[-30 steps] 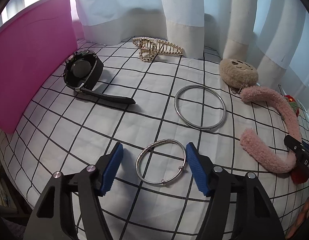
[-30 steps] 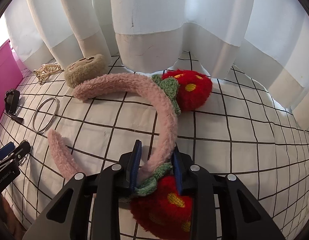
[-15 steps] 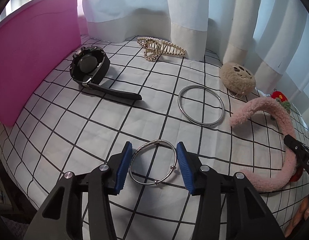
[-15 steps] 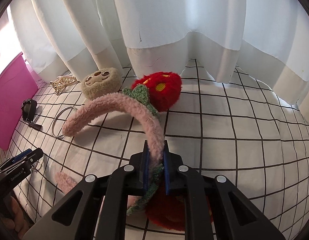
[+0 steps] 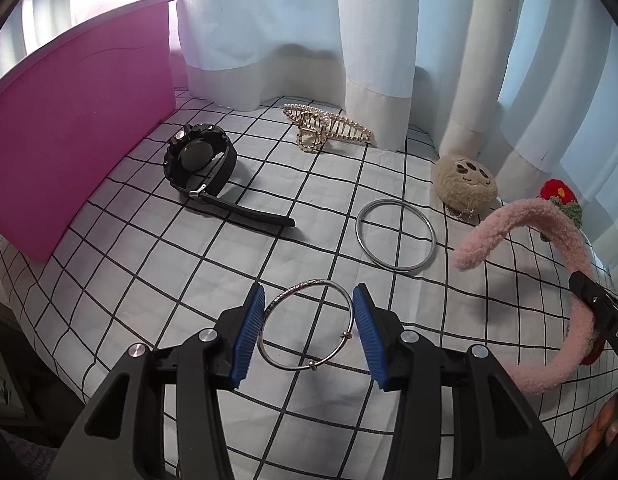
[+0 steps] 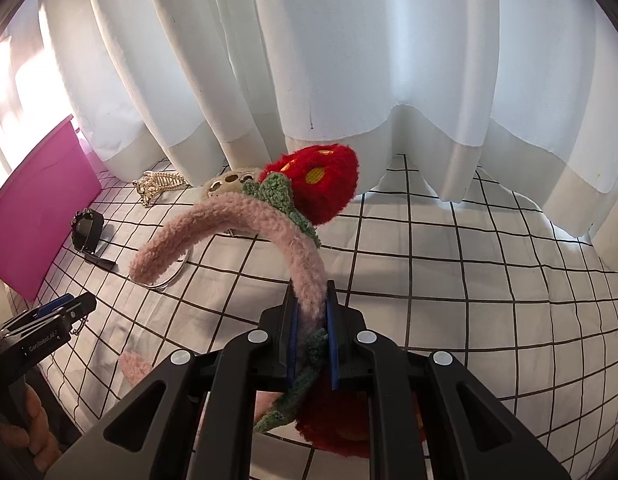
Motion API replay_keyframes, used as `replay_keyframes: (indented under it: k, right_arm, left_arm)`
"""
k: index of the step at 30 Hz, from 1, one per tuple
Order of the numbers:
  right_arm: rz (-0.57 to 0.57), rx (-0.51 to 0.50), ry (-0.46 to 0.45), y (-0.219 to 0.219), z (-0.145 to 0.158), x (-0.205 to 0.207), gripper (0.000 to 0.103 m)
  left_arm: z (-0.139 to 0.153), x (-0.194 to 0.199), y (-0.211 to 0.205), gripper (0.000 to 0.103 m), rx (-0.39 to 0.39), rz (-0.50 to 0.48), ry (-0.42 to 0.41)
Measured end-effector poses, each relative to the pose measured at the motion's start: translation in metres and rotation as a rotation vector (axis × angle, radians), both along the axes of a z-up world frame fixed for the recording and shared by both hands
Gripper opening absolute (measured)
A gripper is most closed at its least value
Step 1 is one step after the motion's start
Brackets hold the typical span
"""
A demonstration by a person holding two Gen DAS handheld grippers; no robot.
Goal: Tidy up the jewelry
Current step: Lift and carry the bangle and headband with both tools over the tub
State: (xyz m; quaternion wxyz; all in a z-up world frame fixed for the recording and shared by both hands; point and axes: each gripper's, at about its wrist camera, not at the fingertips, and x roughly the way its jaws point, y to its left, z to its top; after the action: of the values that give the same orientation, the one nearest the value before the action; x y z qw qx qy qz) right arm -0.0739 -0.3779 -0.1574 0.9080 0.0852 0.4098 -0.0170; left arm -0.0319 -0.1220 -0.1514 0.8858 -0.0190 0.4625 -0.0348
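Right tool [image 6: 312,334]: blue pads pressed together on the band of the pink fuzzy headband [image 6: 245,216], pinching it just above one of its red strawberry puffs, having just been closing onto it; the band arcs up clear of the checked cloth [image 6: 469,280], the far puff raised toward the white curtain [image 6: 309,60]. Left tool [image 5: 309,332]: pads spread part-way with the thin silver bangle [image 5: 307,324] pinched across its width, each pad touching the ring's outer edge. Landmark: the pink bin [image 5: 77,128], standing at the far left of the bed. Nearest the bin, a black wristwatch [image 5: 201,160], just beside its wall. Farther from the bin, near the curtain hem, a gold pearl hair claw [image 5: 329,128]. Farther again, a plain silver hoop [image 5: 395,240], flat on the cloth, and beyond it a beige plush face charm [image 5: 465,180]. Handling note, as a judgement: both pieces look bound for the bin; the bangle is held only by its edges and could spring out, so carry it level and slowly; the headband is long and springy, so lift its trailing end clear of the hoop and charm before swinging across. Container contents: only the bin's outer wall shows; its inside is hidden, contents cannot be told.
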Motion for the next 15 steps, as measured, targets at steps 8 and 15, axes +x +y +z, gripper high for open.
replay_keyframes:
  k: [8,15]
  right_arm:
    - [0.058,0.000,-0.029,0.014,0.030,-0.001,0.012]
    - [0.167,0.016,-0.084,0.041,0.073,0.003,0.012]
  left_arm:
    - [0.037,-0.002,0.014,0.045,0.009,0.030,-0.026]
    - [0.087,-0.012,0.037,0.045,0.003,0.082,-0.060]
